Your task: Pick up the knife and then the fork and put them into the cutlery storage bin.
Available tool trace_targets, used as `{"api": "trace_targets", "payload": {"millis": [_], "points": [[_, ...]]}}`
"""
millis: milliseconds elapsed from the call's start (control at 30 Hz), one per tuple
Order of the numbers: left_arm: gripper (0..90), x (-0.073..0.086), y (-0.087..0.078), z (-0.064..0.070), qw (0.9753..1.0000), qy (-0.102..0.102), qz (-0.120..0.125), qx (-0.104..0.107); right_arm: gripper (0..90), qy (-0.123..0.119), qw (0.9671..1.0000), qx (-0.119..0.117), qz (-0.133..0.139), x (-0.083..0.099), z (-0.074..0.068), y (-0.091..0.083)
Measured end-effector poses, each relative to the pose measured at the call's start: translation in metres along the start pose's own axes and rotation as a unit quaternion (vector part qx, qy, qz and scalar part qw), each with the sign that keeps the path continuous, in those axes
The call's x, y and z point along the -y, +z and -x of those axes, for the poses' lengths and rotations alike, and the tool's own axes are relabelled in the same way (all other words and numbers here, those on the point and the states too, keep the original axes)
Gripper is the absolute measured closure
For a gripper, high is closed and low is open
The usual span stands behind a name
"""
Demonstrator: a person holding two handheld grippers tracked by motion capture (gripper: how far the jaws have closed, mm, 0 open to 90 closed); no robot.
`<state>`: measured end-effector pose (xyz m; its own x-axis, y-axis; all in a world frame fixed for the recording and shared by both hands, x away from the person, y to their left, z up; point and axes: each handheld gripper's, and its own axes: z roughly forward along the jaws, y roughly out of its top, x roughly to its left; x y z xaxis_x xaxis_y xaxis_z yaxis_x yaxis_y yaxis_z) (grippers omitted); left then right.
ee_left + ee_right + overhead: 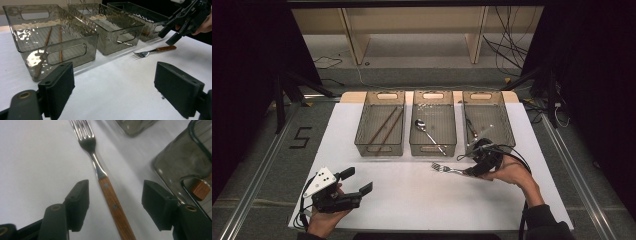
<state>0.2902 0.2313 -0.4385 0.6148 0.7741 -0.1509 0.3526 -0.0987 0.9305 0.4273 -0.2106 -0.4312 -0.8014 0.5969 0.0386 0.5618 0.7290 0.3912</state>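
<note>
A fork with a wooden handle lies on the white mat in front of the middle bin. My right gripper is low over the handle end, open. In the right gripper view the fork runs up between the two spread jaws of the right gripper, and neither pad touches it. My left gripper is held open near the mat's front left, with nothing in it. The left gripper looks toward the fork and the right gripper.
Three clear grey bins stand in a row at the back of the mat. The left bin holds chopsticks, the middle bin a spoon, and the right bin a wooden-handled utensil. The right bin's corner is close to my right jaw.
</note>
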Motion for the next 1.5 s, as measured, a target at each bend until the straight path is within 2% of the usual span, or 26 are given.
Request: {"api": "trace_targets", "payload": {"millis": [167, 333, 433, 833, 900, 1200, 1367, 1400, 1500], "points": [[16.0, 0.0, 0.0, 0.0, 1.0, 0.0, 0.0, 0.0, 42.9, -0.019, 0.9995, 0.0, -0.025, 0.0, -0.002, 0.007], [16.0, 0.0, -0.001, 0.0, 1.0, 0.001, 0.0, -0.001, 47.9, -0.027, 0.9986, -0.006, -0.045, -0.002, -0.001, 0.014], [16.0, 0.0, -0.001, 0.0, 1.0, 0.001, 0.0, 0.0, 50.8, -0.036, 0.9974, 0.001, -0.063, -0.004, -0.003, 0.018], [16.0, 0.0, 0.0, 0.0, 1.0, 0.002, -0.001, 0.001, 63.4, -0.065, 0.9942, -0.002, -0.086, -0.007, -0.003, 0.029], [16.0, 0.0, 0.0, 0.0, 1.0, 0.001, -0.001, 0.001, 65.5, -0.079, 0.9925, 0.003, -0.093, -0.008, -0.004, 0.03], [16.0, 0.0, 0.0, 0.0, 1.0, 0.001, 0.0, 0.001, 73.4, -0.1, 0.988, 0.007, -0.117, -0.013, -0.01, 0.031], [16.0, 0.0, 0.0, 0.0, 1.0, 0.001, -0.001, 0.001, 76.6, -0.127, 0.9846, 0.01, -0.12, -0.013, -0.013, 0.03], [16.0, 0.0, 0.0, 0.0, 1.0, 0.0, 0.001, 0.001, 76.7, -0.125, 0.9851, 0.01, -0.118, -0.013, -0.014, 0.031], [16.0, 0.0, 0.0, 0.0, 1.0, 0.001, -0.001, 0.001, 77.0, -0.138, 0.9835, 0.011, -0.116, -0.012, -0.015, 0.03]]}}
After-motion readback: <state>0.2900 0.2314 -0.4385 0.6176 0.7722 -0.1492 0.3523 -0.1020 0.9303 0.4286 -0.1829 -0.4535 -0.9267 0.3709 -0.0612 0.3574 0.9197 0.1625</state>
